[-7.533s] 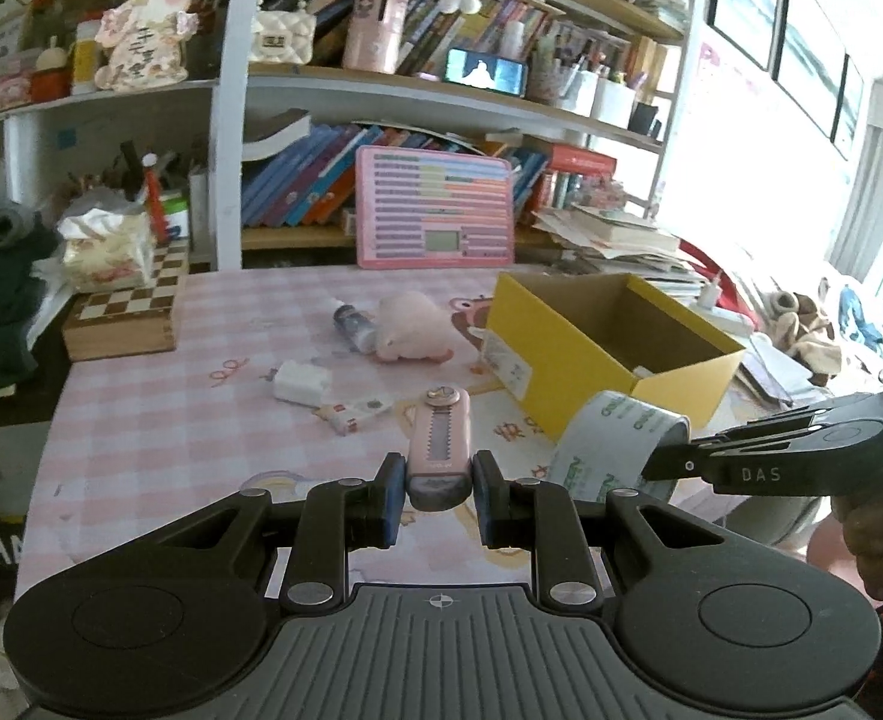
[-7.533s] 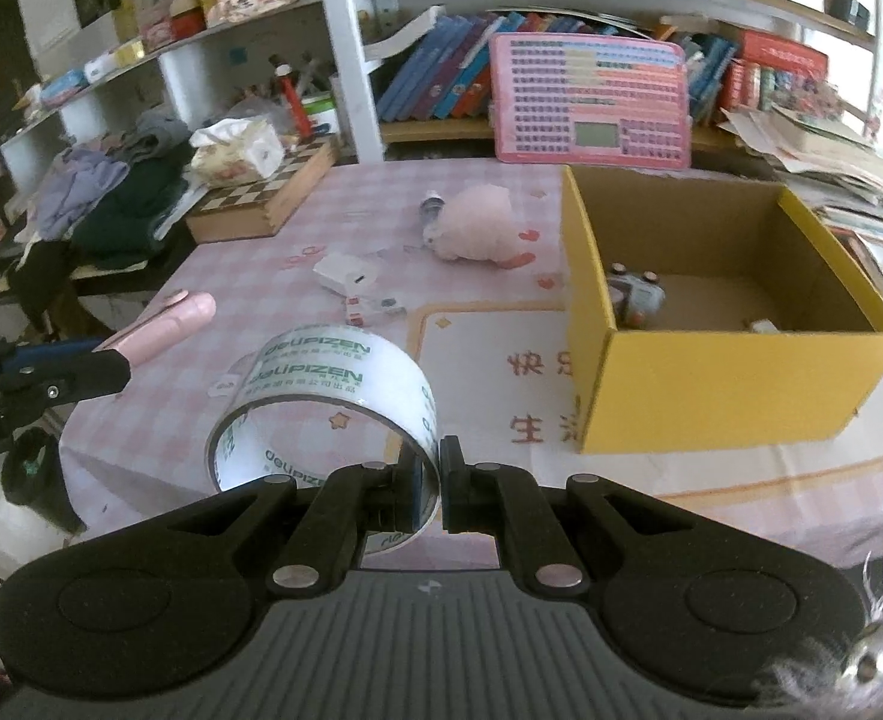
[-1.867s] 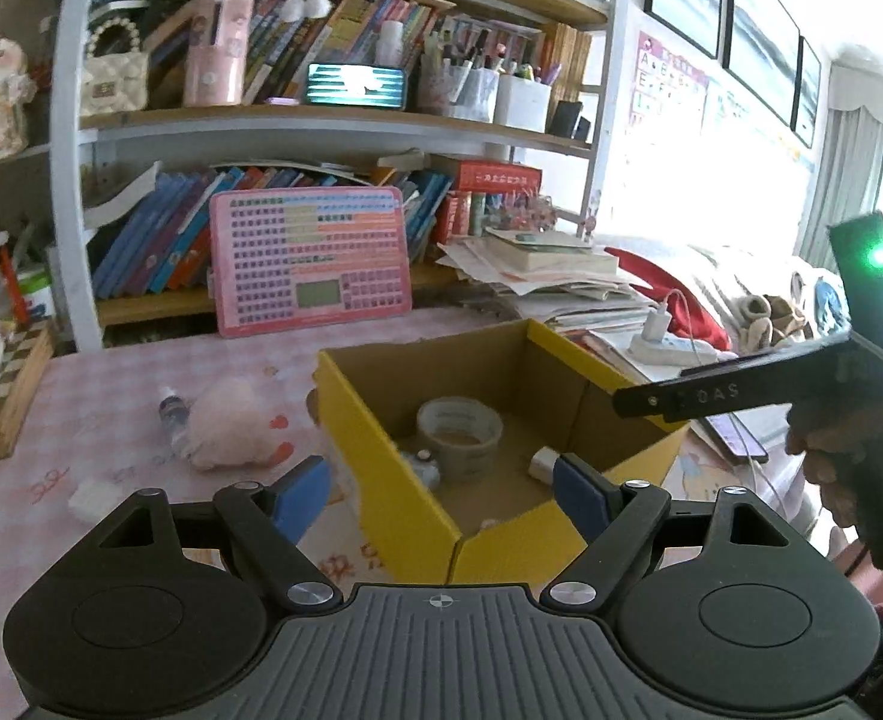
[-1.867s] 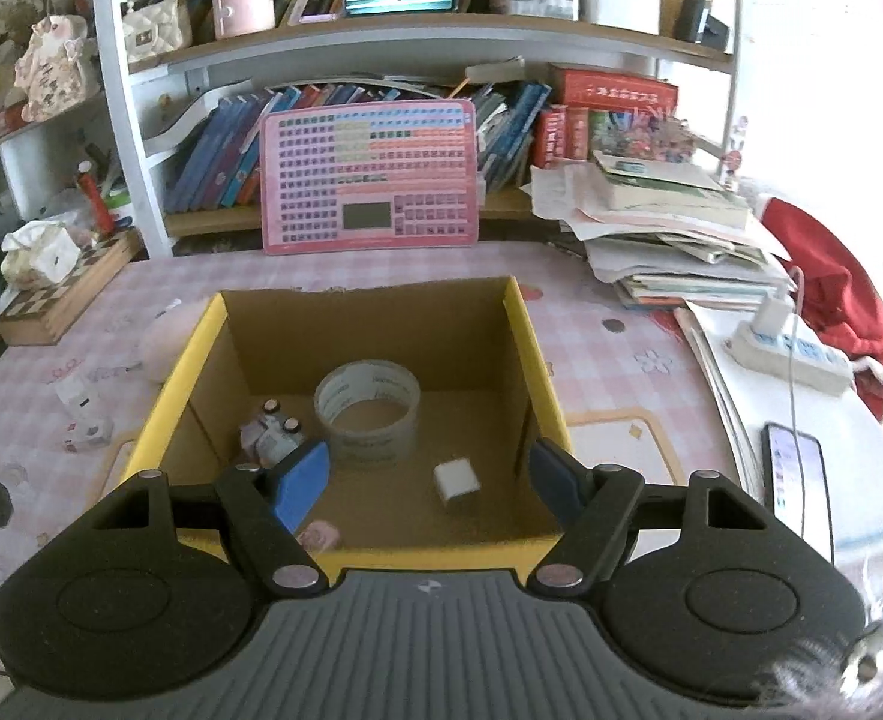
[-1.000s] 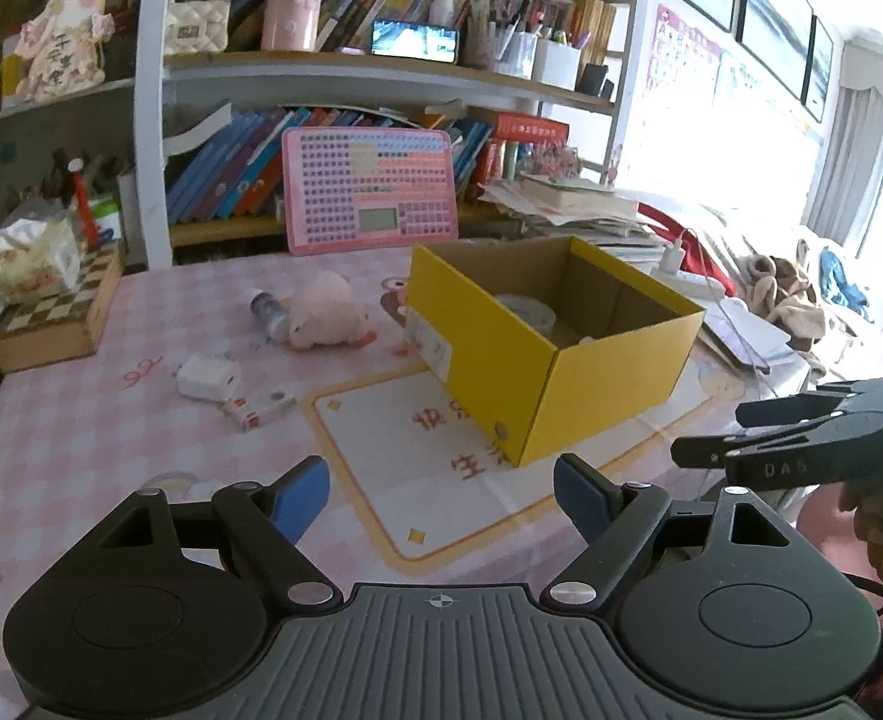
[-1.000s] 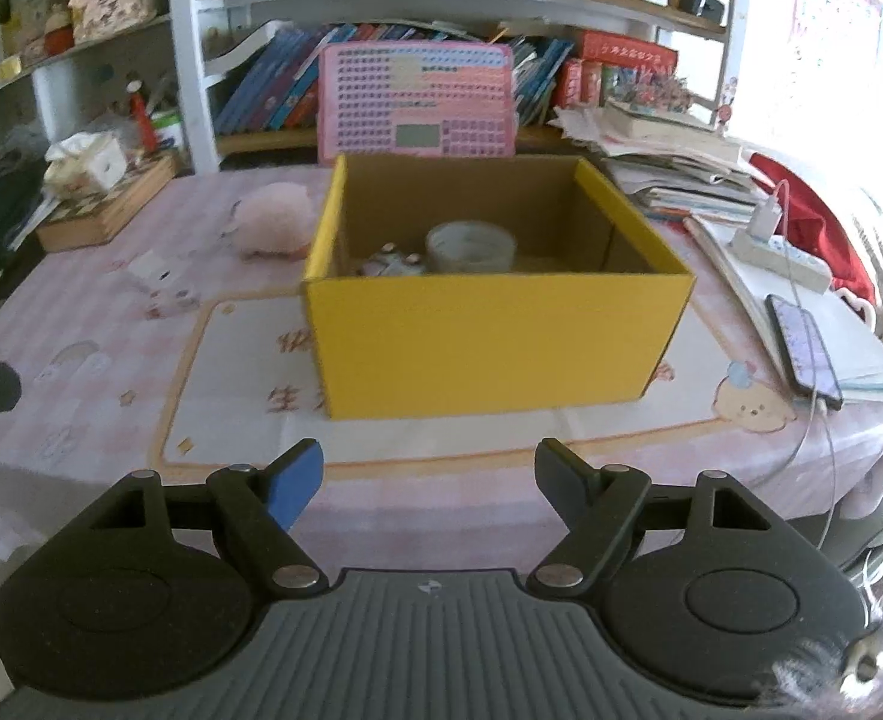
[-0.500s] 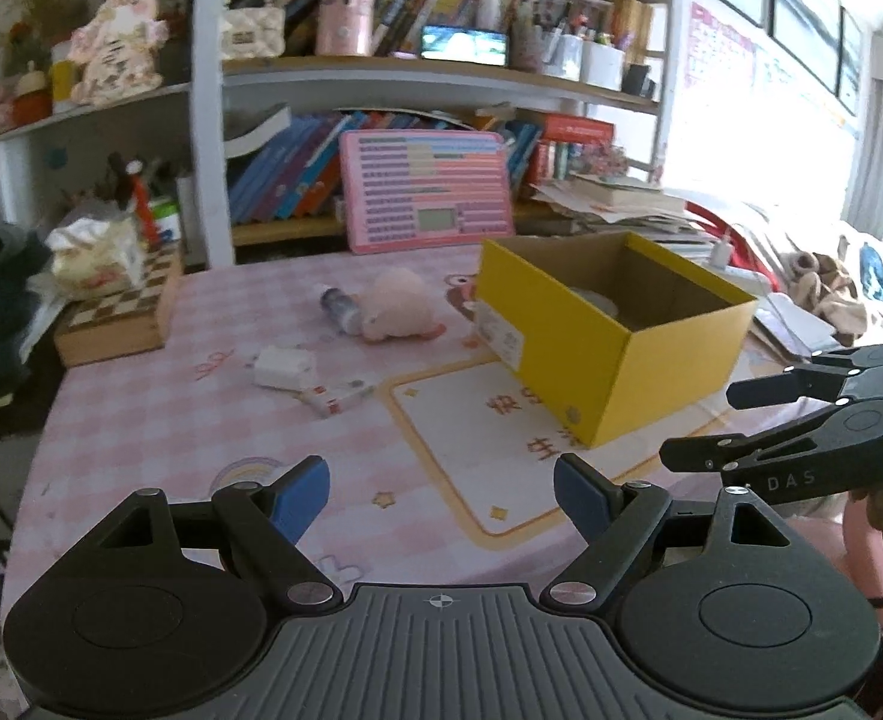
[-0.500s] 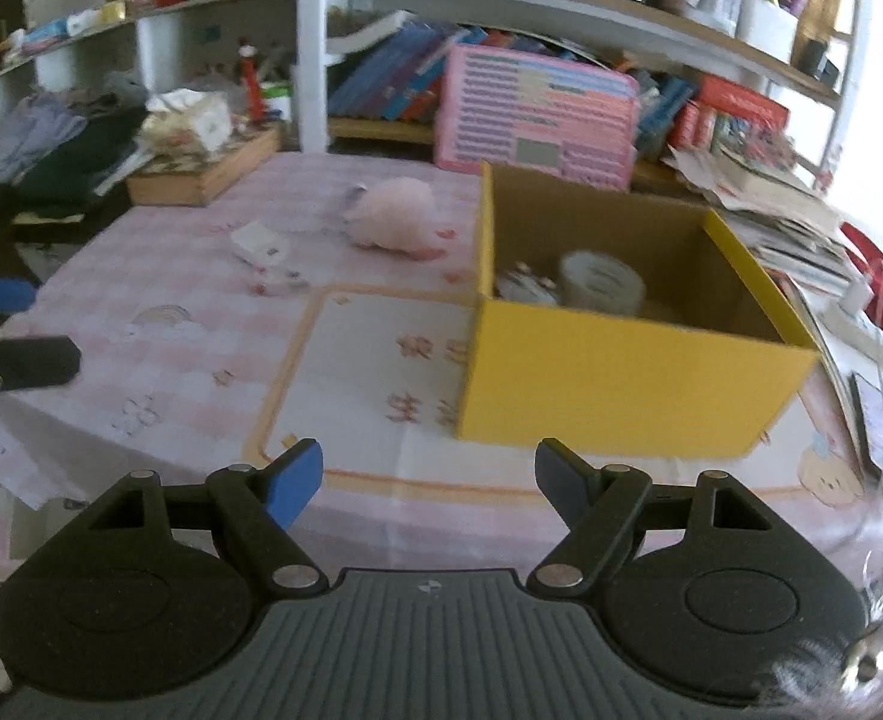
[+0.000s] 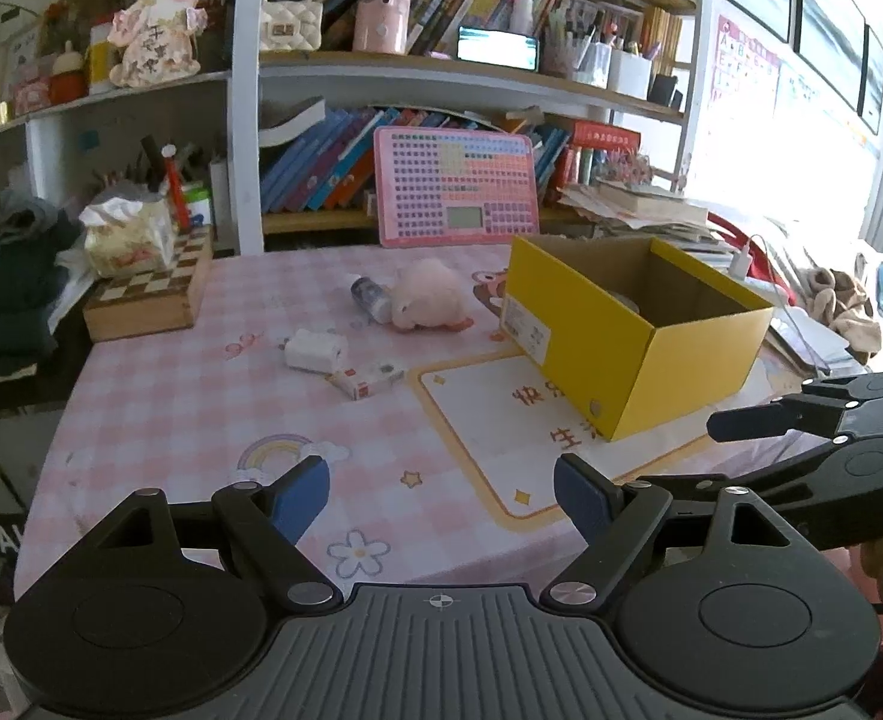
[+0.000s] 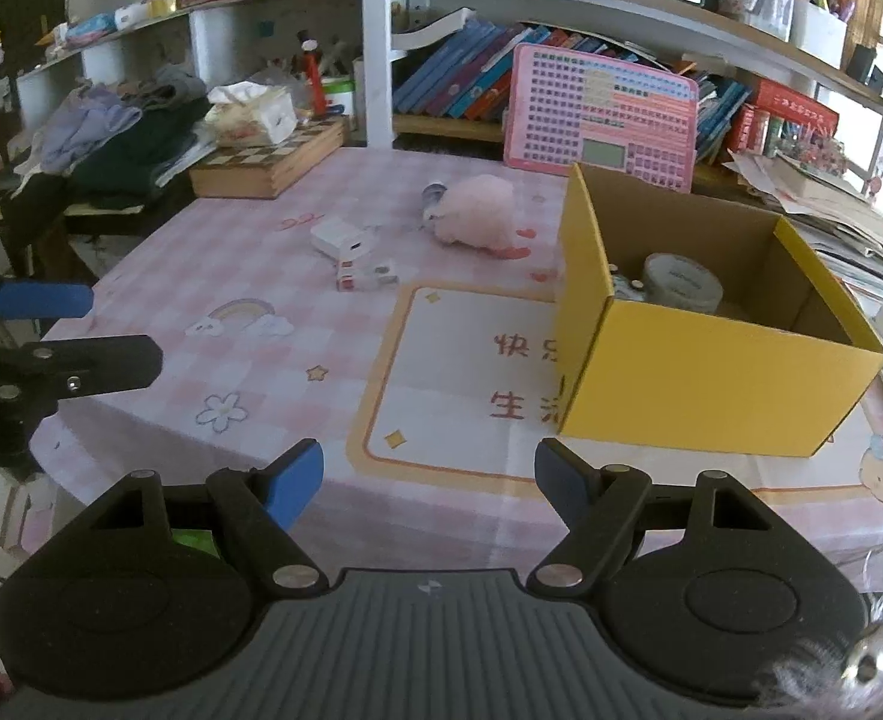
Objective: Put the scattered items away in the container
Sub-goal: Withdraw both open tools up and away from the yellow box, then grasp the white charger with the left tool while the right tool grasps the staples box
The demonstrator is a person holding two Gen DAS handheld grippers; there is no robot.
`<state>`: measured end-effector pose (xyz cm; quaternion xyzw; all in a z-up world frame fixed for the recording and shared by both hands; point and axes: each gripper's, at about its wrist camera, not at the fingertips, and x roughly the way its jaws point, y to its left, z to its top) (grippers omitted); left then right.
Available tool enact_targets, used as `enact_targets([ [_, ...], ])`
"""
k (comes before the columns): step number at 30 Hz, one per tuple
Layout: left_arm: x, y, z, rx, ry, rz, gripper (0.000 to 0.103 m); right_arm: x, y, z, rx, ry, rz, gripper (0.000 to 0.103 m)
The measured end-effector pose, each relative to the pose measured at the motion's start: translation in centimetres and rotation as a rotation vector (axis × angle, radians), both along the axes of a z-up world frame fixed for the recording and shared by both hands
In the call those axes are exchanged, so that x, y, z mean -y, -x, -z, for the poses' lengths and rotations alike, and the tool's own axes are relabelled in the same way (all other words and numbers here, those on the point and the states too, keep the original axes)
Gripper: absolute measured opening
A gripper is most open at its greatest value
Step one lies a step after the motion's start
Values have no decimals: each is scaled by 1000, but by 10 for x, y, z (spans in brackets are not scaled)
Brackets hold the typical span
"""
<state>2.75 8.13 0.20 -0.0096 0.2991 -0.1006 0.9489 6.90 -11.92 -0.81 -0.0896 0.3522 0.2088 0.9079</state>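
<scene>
Both the left gripper (image 9: 441, 495) and the right gripper (image 10: 429, 474) are being held over the near table edge, fingers spread apart and gripping nothing. A white charger (image 10: 342, 238), a small carton (image 10: 366, 276), a bottle (image 9: 368, 295) and a pink plush toy (image 10: 477, 219) are lying scattered on the checked tablecloth (image 9: 171, 414), left of the yellow box (image 10: 711, 360), where a tape roll (image 10: 681, 282) is already resting.

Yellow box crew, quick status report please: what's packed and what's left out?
Left gripper and right gripper open, empty. Tape roll in yellow box. Pink plush, bottle, white charger, small packet on table. Path clear.
</scene>
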Motion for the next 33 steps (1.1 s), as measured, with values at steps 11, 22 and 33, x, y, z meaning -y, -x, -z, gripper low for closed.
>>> enact_targets([
  [11, -19, 9, 1, -5, -14, -56, 85, -20, 4, -2, 27, 13, -36, 76],
  [22, -32, -1, 0, -2, -21, -96, 84, -40, -19, -3, 37, 12, -69, 73],
  [33, -44, -51, 9, -34, -32, -139, 84, -59, -76, 7, -9, 18, -103, 66],
])
